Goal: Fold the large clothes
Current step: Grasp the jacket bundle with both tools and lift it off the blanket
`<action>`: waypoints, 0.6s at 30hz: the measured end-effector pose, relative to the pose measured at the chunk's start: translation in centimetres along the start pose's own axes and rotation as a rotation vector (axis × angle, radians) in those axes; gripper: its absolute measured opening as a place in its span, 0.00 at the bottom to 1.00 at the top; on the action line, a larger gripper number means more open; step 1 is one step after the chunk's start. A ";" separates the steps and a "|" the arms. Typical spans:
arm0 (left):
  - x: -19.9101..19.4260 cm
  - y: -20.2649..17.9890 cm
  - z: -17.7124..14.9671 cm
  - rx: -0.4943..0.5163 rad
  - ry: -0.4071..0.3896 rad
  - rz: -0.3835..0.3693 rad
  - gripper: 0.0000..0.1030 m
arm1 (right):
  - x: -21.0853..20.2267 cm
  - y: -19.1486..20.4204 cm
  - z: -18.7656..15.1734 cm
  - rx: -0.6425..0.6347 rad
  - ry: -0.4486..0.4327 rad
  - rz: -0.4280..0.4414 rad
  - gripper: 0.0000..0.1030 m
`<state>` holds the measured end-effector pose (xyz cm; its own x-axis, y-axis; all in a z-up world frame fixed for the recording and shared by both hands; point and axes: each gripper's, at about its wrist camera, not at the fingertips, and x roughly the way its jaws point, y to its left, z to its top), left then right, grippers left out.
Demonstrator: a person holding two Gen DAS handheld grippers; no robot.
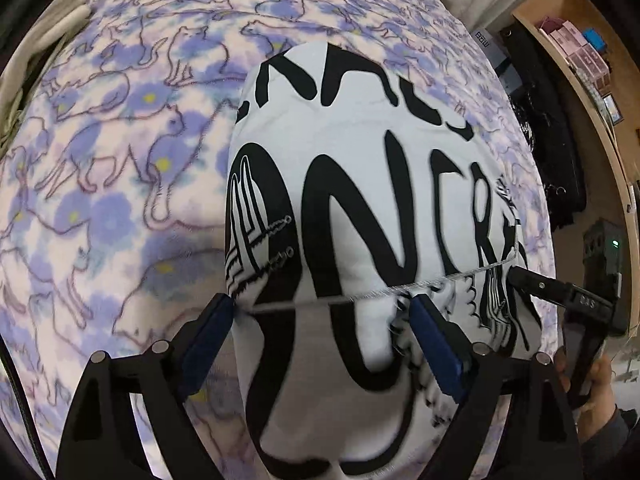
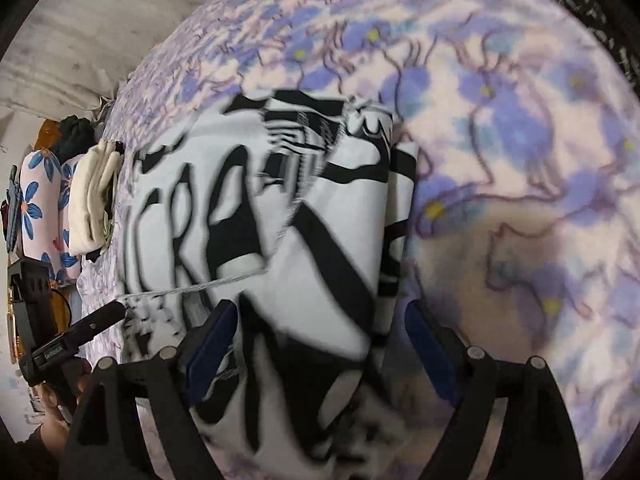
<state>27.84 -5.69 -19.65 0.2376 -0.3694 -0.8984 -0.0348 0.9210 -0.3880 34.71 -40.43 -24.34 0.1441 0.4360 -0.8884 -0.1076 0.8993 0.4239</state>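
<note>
Garment (image 1: 360, 184), white with black lettering, lies folded small on the cat-print bed (image 1: 120, 160). Left hand-held gripper (image 1: 322, 332) and right hand-held gripper (image 2: 320, 336), jaws wide, hover at its six o'clock edge; folding looks nearly done.

Large black letters "ONCR" were read on white garment (image 1: 360, 208) in left wrist view; upper row of letters was cut by fold, not legible. In right wrist view, "CR" was made out on same garment (image 2: 248, 200), blurred. Small label on right gripper (image 1: 524, 280) body was seen, approx. "D4S", uncertain. Box text near shelf (image 1: 568, 52) was too small to be read.
</note>
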 end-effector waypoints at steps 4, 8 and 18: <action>1.6 1.0 0.5 -0.005 0.013 -0.044 0.96 | 1.5 -1.0 0.6 0.005 0.003 0.109 0.84; 2.9 1.8 0.9 -0.010 0.027 -0.097 1.00 | 2.3 -1.3 0.9 -0.029 -0.004 0.177 0.85; 5.3 2.4 1.3 -0.017 0.043 -0.186 1.00 | 4.5 -0.1 2.0 -0.076 0.005 0.255 0.84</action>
<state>30.29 -5.24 -25.11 0.1999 -0.5386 -0.8185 -0.0102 0.8342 -0.5514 37.38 -38.53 -27.99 0.0979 0.6478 -0.7555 -0.2135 0.7552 0.6198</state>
